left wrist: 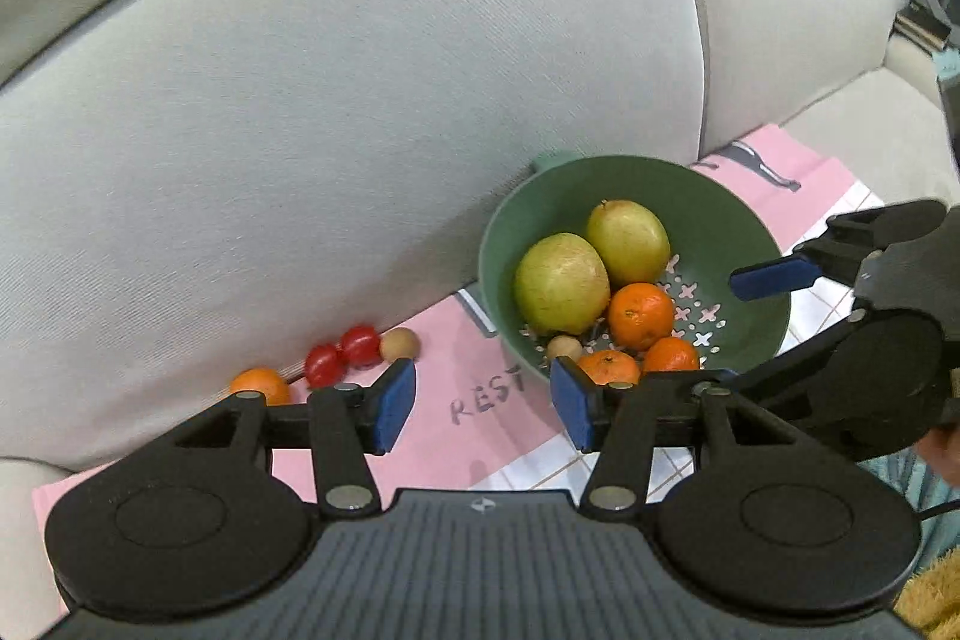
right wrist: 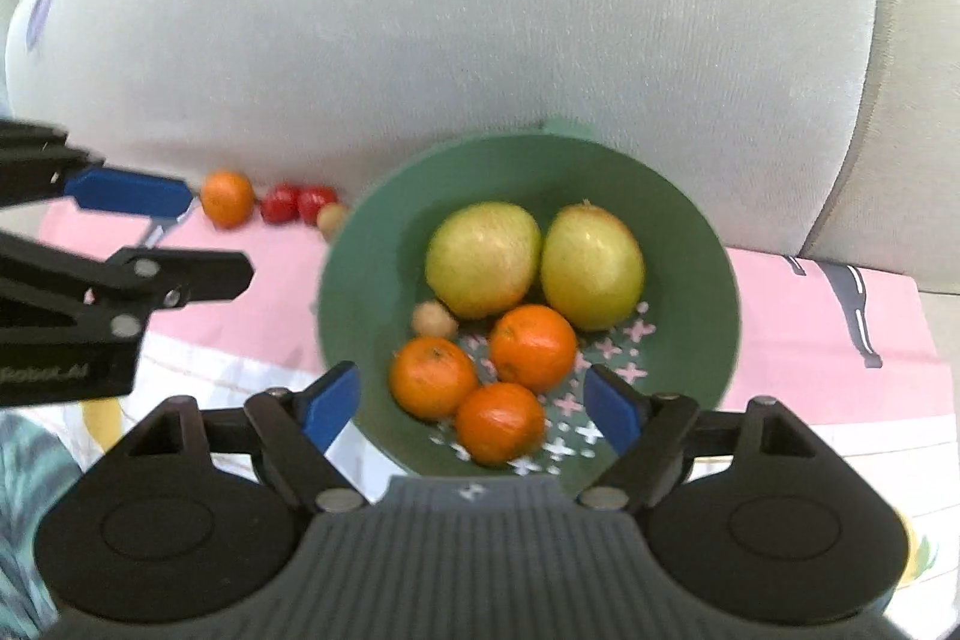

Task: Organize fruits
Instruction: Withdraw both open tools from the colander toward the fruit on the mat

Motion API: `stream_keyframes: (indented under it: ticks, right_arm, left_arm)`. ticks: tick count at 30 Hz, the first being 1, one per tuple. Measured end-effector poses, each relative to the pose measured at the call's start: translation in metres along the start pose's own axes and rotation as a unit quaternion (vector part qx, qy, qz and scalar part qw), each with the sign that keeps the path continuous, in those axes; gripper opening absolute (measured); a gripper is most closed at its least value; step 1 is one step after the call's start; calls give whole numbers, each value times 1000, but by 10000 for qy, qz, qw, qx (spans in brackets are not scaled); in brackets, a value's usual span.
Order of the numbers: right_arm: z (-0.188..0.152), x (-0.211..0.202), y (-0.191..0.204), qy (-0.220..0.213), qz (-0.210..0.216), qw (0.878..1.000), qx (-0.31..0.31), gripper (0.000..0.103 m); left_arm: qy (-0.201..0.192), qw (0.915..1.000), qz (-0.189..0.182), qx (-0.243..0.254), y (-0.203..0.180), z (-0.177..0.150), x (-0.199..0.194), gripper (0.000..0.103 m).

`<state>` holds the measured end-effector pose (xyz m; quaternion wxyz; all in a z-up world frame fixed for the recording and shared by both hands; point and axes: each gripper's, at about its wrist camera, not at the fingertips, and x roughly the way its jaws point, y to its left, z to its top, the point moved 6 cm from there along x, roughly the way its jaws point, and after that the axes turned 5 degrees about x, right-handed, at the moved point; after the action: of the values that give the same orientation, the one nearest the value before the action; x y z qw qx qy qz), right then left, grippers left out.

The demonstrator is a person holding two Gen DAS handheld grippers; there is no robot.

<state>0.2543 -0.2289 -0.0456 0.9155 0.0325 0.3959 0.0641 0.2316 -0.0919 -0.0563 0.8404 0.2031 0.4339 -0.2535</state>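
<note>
We're hovering w/ both the left gripper (left wrist: 483, 403) and right gripper (right wrist: 474, 403) spread & empty, so next we're going lower left for the loose orange (left wrist: 261, 385), approaching wide, squeezing gently, then to the green colander (left wrist: 750, 220).

colander (right wrist: 372, 280): 3 oranges (right wrist: 533, 347), 2 pears (right wrist: 483, 259) | R gripper (right wrist: 474, 403) jaws apart, empty

Left black two-finger gripper w/ blue pads (left wrist: 483, 409): jaws apart, nothing betw. them, tilted steeply down. Right black two-finger gripper w/ blue pads (right wrist: 474, 403): jaws spread wider, also empty, angled down. Both held close, side by side, fingertips not touching.
</note>
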Motion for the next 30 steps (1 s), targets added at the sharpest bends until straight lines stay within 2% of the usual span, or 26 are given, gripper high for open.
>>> stream_keyframes:
  ticks: [5, 11, 22, 30]
  right_arm:
    - [-1, -5, 31, -370, 61, 9990, -223, 79]
    - [-3, -8, 66, -694, 69, 9965, -453, 79]
    - [-3, 6, 116, -926, 323, 9924, -736, 79]
    - [4, 22, 148, -1016, 218, 9858, -1321, 76]
  left_arm:
    - [-180, 9994, 185, -219, 15, -13, -20, 61]
    - [-316, 9964, 332, -710, 47, -32, -35, 61]
    - [-631, 9867, 424, -1439, 104, -61, -40, 61]
    - [-616, 9833, 340, -1675, 129, -69, -23, 61]
